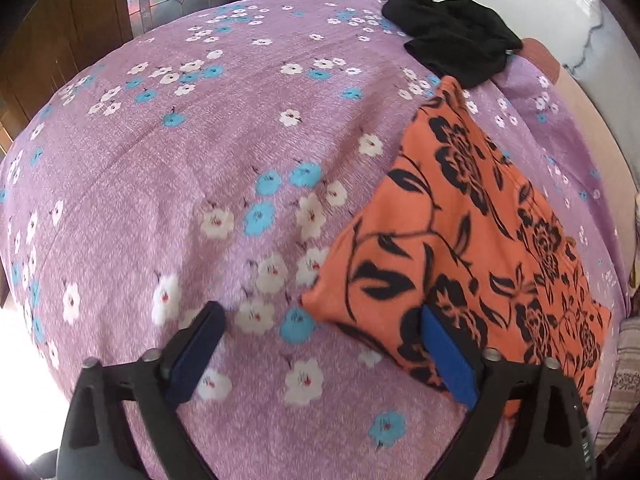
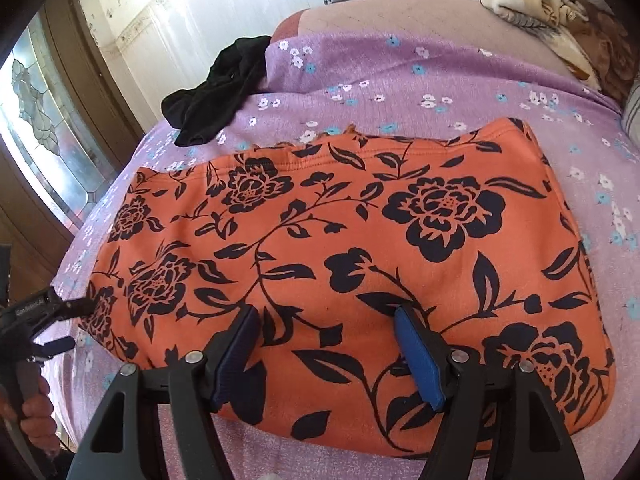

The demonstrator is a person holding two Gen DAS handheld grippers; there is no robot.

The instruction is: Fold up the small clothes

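An orange garment with black flowers [image 2: 360, 248] lies folded flat on the purple flowered bedsheet [image 2: 440, 80]. It also shows at the right of the left wrist view [image 1: 472, 240]. My right gripper [image 2: 326, 316] is open and empty, its fingers over the garment's near edge. My left gripper [image 1: 320, 312] is open and empty above the sheet, its right finger [image 1: 444, 348] over the garment's near left corner. The left gripper also shows at the left edge of the right wrist view [image 2: 68, 324], at the garment's left end.
A crumpled black garment [image 1: 452, 36] lies at the far edge of the bed, also in the right wrist view [image 2: 220, 92]. A brown patterned blanket [image 2: 560, 12] is piled at the far right. A wooden door with leaded glass [image 2: 44, 128] stands left of the bed.
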